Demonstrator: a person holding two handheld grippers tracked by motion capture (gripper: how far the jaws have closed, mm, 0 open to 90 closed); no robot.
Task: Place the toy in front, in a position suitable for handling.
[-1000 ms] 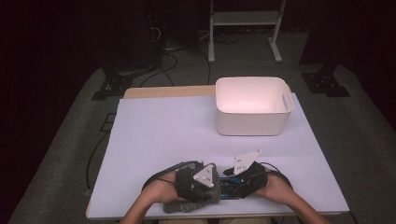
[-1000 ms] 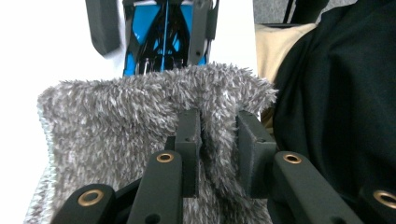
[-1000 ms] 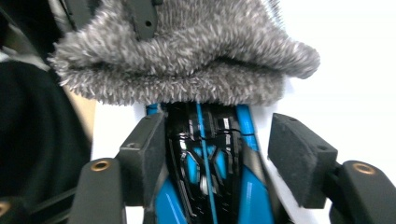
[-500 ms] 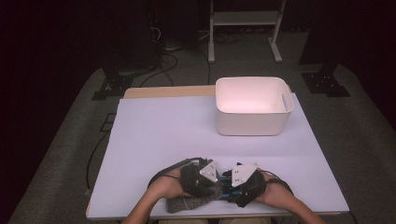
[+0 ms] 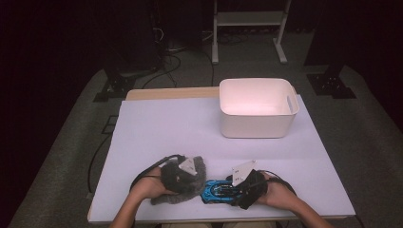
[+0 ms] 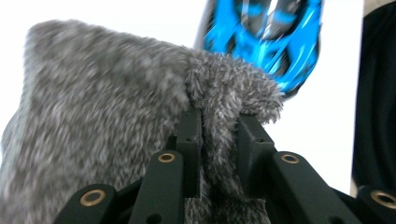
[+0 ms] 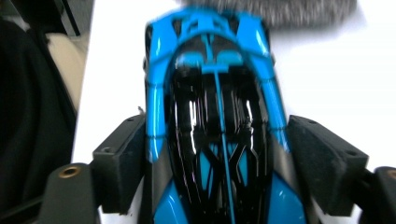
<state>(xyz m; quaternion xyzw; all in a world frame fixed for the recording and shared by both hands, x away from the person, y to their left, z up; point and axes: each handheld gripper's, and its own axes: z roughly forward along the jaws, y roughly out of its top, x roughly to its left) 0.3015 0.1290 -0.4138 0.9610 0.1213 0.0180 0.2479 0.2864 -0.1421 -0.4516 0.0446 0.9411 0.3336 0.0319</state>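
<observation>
High view: left gripper (image 5: pixel 192 175) buried in a grey plush cloth (image 5: pixel 183 183) at the near table (image 5: pixel 157 128) edge, blue toy car (image 5: pixel 219 190) lying between it and the right gripper (image 5: pixel 234 186), white bin (image 5: pixel 256 108) well beyond both. Left gripper view: jaws nearly shut, pinching a fold of cloth (image 6: pixel 107 116), apparently to draw it off the car (image 6: pixel 275 37) just past the tips. Right gripper view: jaws just widened, straddling the car (image 7: pixel 215 135), left pad close against its flank, right pad slightly clear; apparently a release, contact uncertain.

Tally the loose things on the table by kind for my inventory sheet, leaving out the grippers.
Blue toy car: 1
Grey furry cloth: 1
White bin: 1
Total: 3
</observation>
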